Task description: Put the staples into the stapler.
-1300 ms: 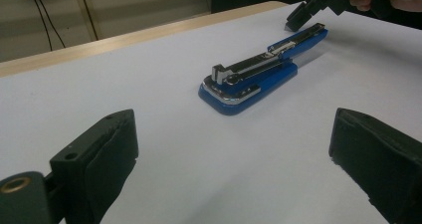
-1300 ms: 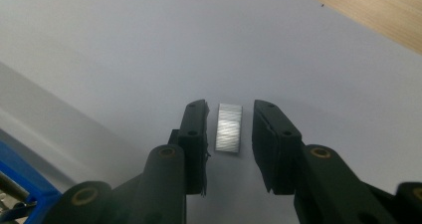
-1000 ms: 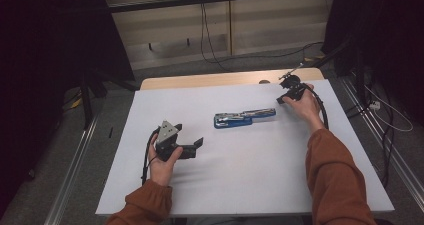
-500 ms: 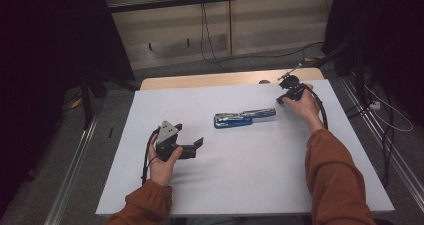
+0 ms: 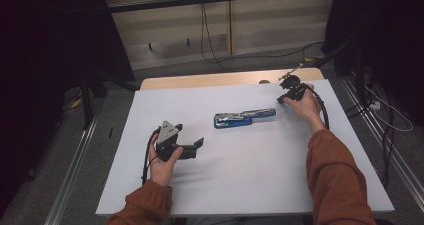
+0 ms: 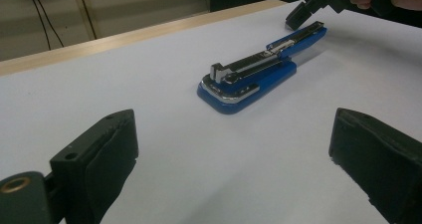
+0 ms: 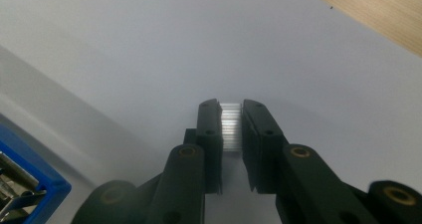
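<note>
- Blue stapler lying opened out at centre of the white worktop, loading channel exposed.
- Right gripper, upper right of the high view, clamped on a silvery strip of staples just past the stapler's far end.
- Left gripper, lower left, jaws wide apart, holding nothing.
- Best next: keep the strip level, line up with the channel, lower gently; steady the base with the left gripper.
</note>
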`<state>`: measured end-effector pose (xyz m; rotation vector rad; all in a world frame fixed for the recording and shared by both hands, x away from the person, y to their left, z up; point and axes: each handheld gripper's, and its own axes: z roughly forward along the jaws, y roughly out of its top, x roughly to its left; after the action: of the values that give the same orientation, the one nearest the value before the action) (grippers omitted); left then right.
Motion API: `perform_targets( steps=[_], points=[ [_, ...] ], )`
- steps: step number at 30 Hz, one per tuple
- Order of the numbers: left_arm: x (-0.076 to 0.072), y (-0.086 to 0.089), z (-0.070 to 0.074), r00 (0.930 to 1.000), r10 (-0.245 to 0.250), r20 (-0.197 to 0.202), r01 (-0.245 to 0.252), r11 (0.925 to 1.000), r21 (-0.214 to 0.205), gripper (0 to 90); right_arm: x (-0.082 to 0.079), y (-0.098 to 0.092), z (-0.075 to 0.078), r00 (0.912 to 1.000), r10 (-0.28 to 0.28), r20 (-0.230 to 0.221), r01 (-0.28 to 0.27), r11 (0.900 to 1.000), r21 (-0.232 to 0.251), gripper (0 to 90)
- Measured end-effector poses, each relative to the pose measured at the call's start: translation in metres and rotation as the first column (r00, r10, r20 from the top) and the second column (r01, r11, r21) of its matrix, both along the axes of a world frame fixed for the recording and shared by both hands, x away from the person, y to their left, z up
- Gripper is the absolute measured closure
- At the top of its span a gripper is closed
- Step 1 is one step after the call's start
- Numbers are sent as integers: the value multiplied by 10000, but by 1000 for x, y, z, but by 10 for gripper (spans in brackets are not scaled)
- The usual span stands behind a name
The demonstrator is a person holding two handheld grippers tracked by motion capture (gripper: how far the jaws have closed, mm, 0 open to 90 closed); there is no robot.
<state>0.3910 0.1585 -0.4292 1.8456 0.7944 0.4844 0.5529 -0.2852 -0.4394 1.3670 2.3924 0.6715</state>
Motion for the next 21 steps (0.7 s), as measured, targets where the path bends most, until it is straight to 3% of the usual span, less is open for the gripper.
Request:
perform_targets(
  steps=[14, 21],
  points=[
    [-1, -1, 1, 10000, 32, 56, -32, 10000, 9, 54, -7, -4, 7, 9994, -101, 335, 87, 9991, 421, 793],
    [-1, -1, 0, 10000, 43, 35, -43, 10000, 32, 53, -13, -4, 15, 9978, 130, 648, -166, 9983, 557, 794]
  ],
)
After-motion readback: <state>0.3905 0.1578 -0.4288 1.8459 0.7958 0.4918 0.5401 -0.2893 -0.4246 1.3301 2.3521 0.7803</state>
